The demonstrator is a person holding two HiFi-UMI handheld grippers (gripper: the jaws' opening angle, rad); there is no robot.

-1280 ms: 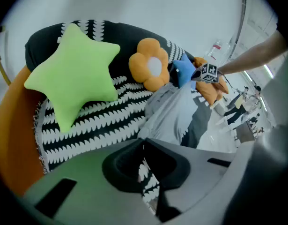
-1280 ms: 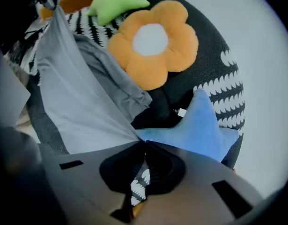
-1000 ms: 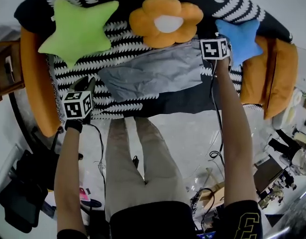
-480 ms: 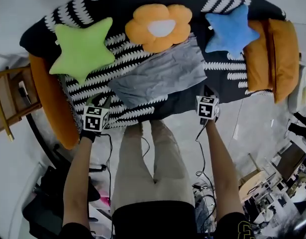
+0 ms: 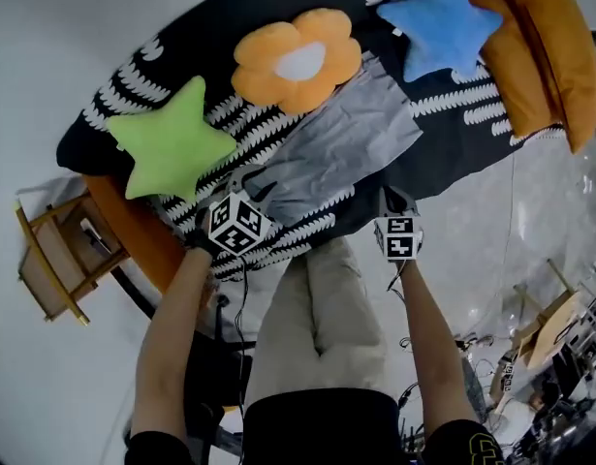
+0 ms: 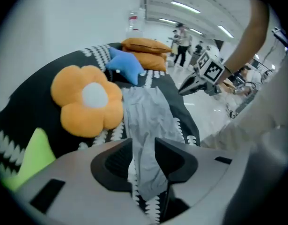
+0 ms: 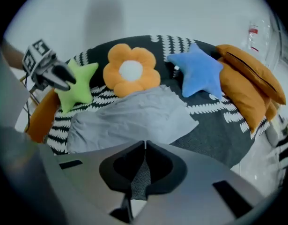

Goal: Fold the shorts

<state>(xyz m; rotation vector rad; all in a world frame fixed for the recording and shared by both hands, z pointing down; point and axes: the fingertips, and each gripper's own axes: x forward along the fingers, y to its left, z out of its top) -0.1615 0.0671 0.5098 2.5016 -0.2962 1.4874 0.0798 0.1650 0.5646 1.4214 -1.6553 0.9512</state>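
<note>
Grey shorts (image 5: 336, 153) lie spread on the black-and-white throw (image 5: 443, 153) below the orange flower cushion (image 5: 296, 61), with my left gripper (image 5: 245, 180) at their near-left corner and my right gripper (image 5: 392, 200) close by. Left gripper view: my jaws stand partly apart, just been opening, with shorts fabric showing in the gap, ungripped. Right gripper view: jaws pressed together, empty.
</note>
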